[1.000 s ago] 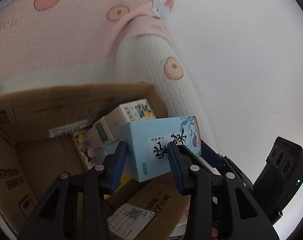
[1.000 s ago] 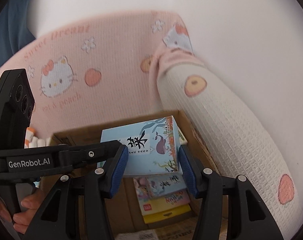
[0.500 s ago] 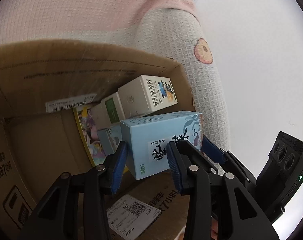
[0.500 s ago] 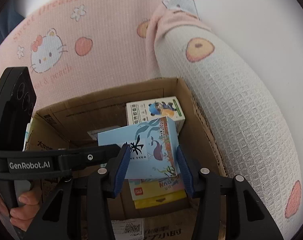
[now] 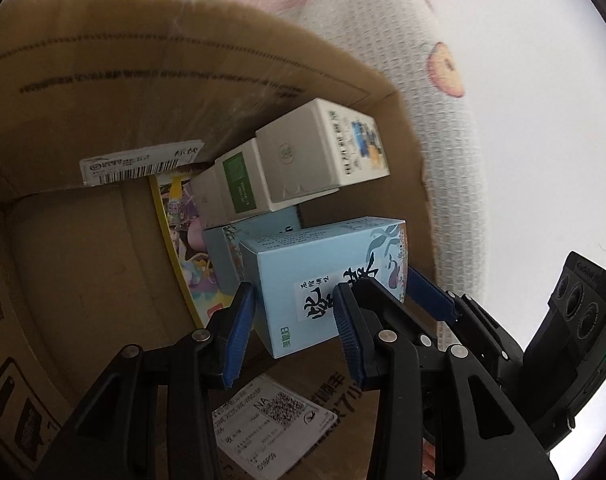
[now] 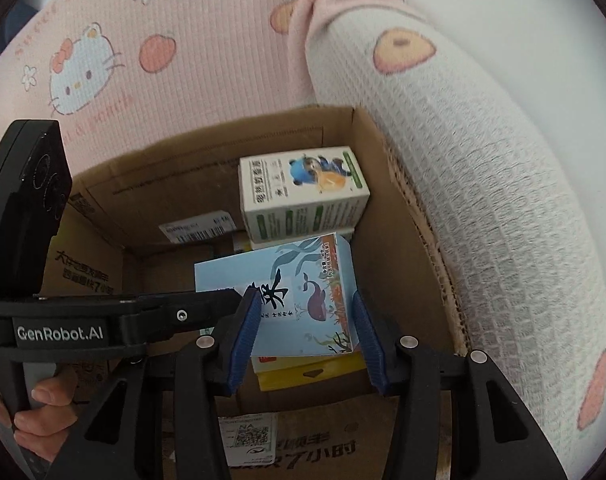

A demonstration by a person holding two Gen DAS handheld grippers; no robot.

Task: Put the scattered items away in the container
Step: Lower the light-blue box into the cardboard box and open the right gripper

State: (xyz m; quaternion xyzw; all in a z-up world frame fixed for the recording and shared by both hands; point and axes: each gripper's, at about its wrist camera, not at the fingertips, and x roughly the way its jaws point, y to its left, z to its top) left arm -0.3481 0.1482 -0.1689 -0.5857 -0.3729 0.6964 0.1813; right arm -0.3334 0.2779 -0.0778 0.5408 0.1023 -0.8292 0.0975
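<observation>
A light blue box (image 5: 327,272) with a whale picture hangs inside the open cardboard carton (image 5: 103,100), low against its right wall. My left gripper (image 5: 291,292) is shut on one end of it. In the right wrist view the same blue box (image 6: 303,280) sits between the blue pads of my right gripper (image 6: 306,300), which is shut on its near end. The left gripper's arm (image 6: 103,320) reaches in from the left. Under the box lie a yellow pack (image 6: 303,372) and a second light blue box (image 5: 223,248).
A white box with a bear picture (image 6: 303,196) and a white-and-green box (image 5: 231,188) lean in the carton's (image 6: 183,176) far right corner. A pink cartoon blanket (image 6: 183,60) and a white waffle roll (image 6: 483,200) press against the carton. A hand (image 6: 35,412) grips the left handle.
Both grippers have sunk with the blue box from above the carton's rim down into it. The right jaws have narrowed slightly onto the box.
</observation>
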